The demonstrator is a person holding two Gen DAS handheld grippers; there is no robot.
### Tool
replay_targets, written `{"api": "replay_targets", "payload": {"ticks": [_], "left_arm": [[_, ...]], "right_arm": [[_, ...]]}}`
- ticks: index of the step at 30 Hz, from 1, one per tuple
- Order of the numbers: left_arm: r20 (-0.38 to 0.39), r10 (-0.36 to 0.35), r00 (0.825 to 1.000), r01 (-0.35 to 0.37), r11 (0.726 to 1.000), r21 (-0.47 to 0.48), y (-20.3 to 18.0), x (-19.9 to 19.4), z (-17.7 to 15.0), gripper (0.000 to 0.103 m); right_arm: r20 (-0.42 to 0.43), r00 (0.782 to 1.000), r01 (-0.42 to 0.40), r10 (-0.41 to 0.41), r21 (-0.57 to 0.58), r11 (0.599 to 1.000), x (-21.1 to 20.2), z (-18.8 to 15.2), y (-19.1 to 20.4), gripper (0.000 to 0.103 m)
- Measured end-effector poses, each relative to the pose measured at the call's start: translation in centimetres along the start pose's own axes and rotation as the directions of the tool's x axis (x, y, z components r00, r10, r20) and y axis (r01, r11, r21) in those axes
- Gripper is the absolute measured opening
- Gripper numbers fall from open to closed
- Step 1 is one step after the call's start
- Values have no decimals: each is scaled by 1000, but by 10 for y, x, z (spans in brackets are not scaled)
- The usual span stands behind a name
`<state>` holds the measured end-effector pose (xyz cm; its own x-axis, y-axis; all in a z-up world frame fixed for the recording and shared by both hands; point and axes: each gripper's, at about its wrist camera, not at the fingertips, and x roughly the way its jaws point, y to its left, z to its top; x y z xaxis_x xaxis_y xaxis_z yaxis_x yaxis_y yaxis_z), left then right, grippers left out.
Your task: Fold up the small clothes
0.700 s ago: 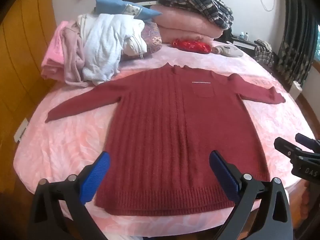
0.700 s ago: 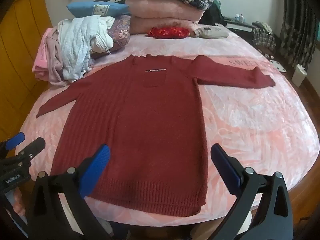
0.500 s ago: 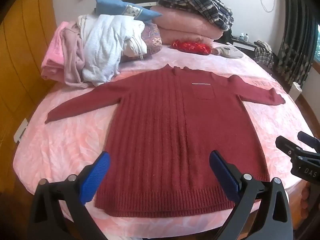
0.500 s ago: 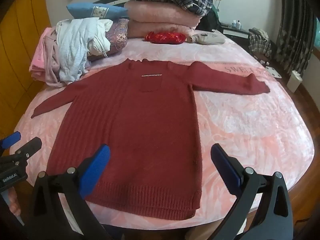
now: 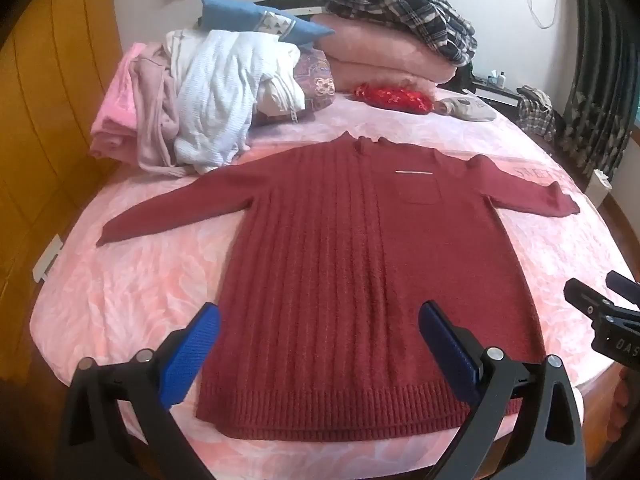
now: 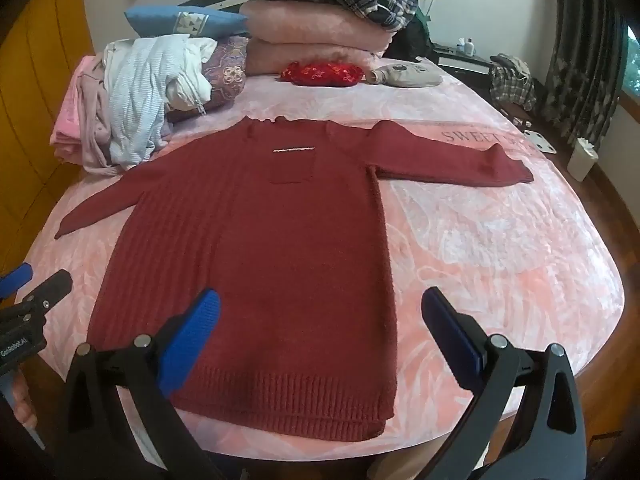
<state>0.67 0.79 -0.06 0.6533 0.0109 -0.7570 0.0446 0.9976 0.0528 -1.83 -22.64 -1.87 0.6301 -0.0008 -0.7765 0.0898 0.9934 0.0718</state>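
Dark red ribbed knit sweater (image 5: 360,280) lies flat and face up on the pink floral-patterned bed (image 5: 120,300), both sleeves spread out to the sides, hem at the near edge of the bed. Not folded yet, nothing gripped.

Risks, judged from this layout:
- Hem sits right at the bed's near edge; a careless pull toward the person could drag the whole sweater off.
- Thick knit: a shallow pinch could take the top layer only, so the fold comes out lopsided or the back layer stays behind.
- Left sleeve cuff (image 5: 108,236) runs toward the pile of white and pale pink clothes (image 5: 208,96) at the far left; sweeping that sleeve inward could snag or pull the pile along.
- Right sleeve (image 6: 460,160) is well out on the bedspread; reaching it needs a long stretch, and a one-sided lift may skew the body.
- Pad could catch the bedspread together with the knit.

Pose: left tongs (image 5: 318,350) hang over the sweater's lower part, tilted steeply downward, blue pads (image 5: 192,354) spread wide apart with nothing between them. Right tongs (image 6: 320,334) likewise tilted down over the lower right hem, wide apart, empty. Each shows in the other's view at the frame edge, side by side, both clear of the fabric.
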Motion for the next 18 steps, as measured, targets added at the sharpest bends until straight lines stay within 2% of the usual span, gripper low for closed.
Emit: {"api": "replay_targets", "payload": {"ticks": [18], "left_arm": [[1, 2, 1000, -2, 1000, -3, 1, 0, 0, 99]], "right_arm": [[-4, 1000, 2, -2, 3, 1000, 3, -2, -4, 100]]}}
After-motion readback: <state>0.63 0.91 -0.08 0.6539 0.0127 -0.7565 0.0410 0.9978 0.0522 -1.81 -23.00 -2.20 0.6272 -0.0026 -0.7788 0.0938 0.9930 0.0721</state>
